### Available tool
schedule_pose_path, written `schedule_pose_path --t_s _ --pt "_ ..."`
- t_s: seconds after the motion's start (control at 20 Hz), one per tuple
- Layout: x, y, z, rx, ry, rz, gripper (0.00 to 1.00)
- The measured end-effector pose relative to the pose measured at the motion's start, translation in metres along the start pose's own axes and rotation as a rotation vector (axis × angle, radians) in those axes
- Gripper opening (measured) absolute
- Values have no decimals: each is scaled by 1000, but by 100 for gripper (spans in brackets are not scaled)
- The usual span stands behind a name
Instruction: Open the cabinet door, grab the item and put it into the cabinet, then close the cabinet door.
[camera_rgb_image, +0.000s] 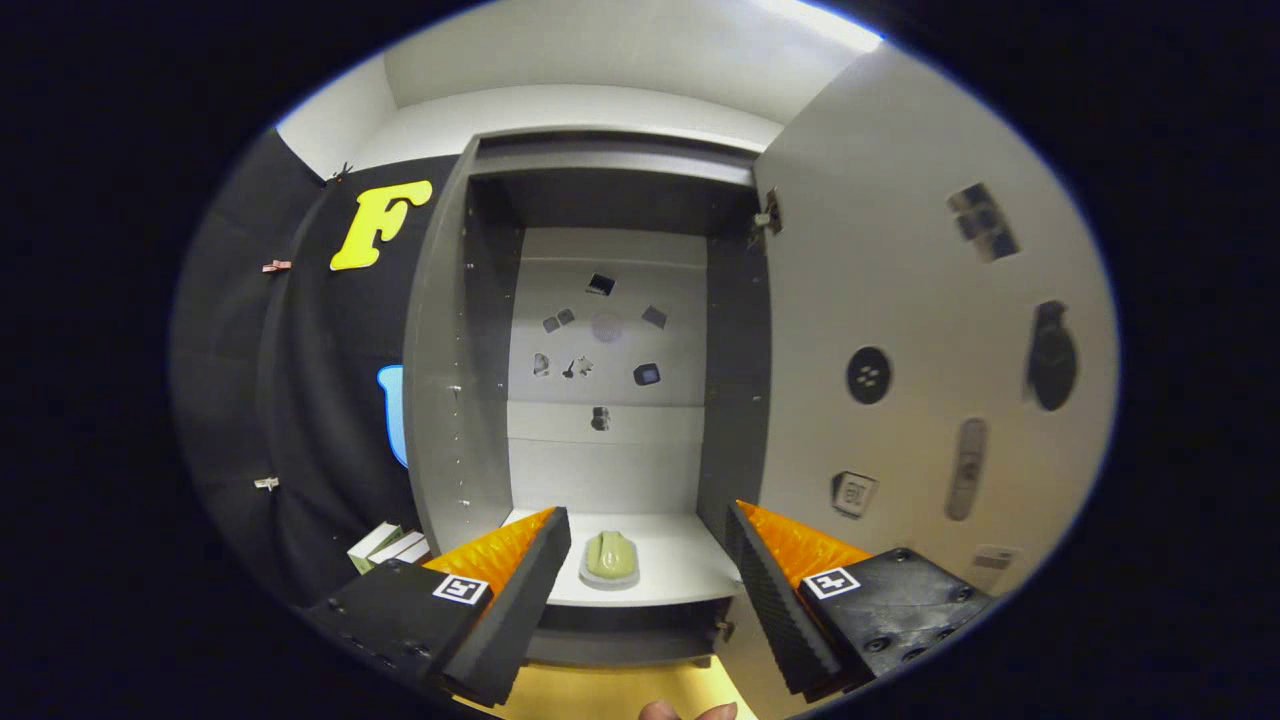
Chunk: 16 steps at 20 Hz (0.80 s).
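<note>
The grey cabinet (440, 380) stands open straight ahead, its door (900, 300) swung out to the right of the fingers. A small pale-green item (610, 556) lies on the white bottom shelf (680, 560) inside, near the shelf's front edge. My gripper (648, 540) is open, its two fingers spread wide with nothing between them. The green item lies just beyond the fingertips, in line with the gap and a little nearer the left finger (520, 590).
Small stickers dot the cabinet's back panel (605, 330) and the inner face of the door. White boxes (385, 545) sit on the floor left of the cabinet. A person's fingertips (685, 712) show below the gripper, over a yellow surface (600, 690).
</note>
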<state>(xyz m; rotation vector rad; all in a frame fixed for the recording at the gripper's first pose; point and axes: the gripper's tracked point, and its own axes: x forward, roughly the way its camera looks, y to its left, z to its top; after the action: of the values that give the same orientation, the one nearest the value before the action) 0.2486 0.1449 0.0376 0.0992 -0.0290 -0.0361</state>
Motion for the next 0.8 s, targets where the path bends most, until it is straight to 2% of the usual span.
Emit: schedule_pose_path --t_s 0.3,0.55,0.8 --pt "-88 -45 6 -8 -36 -73 98" --pt "-141 -78 3 -42 -48 -91 98" --pt "-194 -136 3 -53 -58 -180 98"
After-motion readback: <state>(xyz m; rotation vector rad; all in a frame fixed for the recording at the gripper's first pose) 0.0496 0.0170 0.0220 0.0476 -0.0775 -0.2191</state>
